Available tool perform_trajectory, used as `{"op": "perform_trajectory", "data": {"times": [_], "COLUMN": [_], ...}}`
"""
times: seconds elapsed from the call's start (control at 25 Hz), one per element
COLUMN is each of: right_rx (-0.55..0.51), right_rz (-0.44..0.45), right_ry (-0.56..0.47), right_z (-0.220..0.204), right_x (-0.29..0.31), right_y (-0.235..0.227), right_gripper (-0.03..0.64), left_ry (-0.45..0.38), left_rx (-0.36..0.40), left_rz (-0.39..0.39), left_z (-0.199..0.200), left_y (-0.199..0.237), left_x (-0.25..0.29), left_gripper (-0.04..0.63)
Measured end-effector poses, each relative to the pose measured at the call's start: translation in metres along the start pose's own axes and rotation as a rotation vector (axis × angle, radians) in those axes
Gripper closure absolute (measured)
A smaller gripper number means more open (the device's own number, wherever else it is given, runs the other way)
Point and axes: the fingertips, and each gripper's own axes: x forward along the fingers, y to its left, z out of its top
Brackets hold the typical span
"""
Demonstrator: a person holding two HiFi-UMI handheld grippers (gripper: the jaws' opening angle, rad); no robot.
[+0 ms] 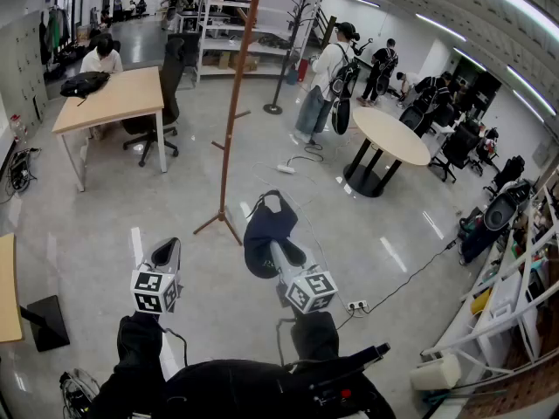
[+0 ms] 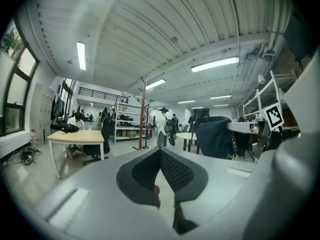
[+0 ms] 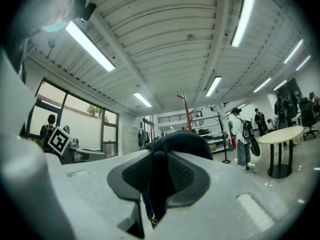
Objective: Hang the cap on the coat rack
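A dark navy cap [image 1: 260, 227] hangs from my right gripper [image 1: 272, 250], which is shut on its fabric. In the right gripper view a fold of the cap [image 3: 177, 145] is pinched between the dark pads [image 3: 182, 176] of that gripper [image 3: 159, 156]. The brown wooden coat rack [image 1: 232, 112] stands on the floor just beyond and slightly left of the cap; it also shows far off as the rack [image 3: 187, 111] and the rack [image 2: 143, 111]. My left gripper [image 1: 166, 250] hovers to the left, its jaws [image 2: 160, 156] shut with nothing held. The cap [image 2: 215, 136] appears to its right.
A wooden desk [image 1: 113, 99] with an office chair [image 1: 168, 85] stands at the back left. A round table [image 1: 393, 133], standing people [image 1: 327, 72] and a black coat rack [image 1: 284, 59] are beyond. A power strip [image 1: 356, 305] lies on the floor; shelving [image 1: 515, 295] lines the right.
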Motion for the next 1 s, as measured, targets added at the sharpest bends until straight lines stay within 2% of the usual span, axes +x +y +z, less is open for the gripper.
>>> {"op": "perform_trajectory", "data": {"times": [0.48,0.72,1.0], "right_rx": [0.040,0.027,0.019], "right_rz": [-0.018,-0.029,-0.048], "right_ry": [-0.017,0.016,0.004], "right_z": [0.002,-0.007,-0.002], "right_x": [-0.001,0.002,0.003], "right_y": [0.006,0.017,0.031], "right_gripper": [0.541,0.541,0.541], "left_ry": [0.007,0.011,0.013], "left_rx": [-0.004,-0.012,-0.013], "left_rz": [-0.007,-0.014,-0.037], "left_z": [-0.001,-0.005,-0.005], "left_y": [0.006,0.016,0.026], "left_x": [-0.006,-0.011,-0.016], "left_gripper": [0.595,0.595,0.595]}}
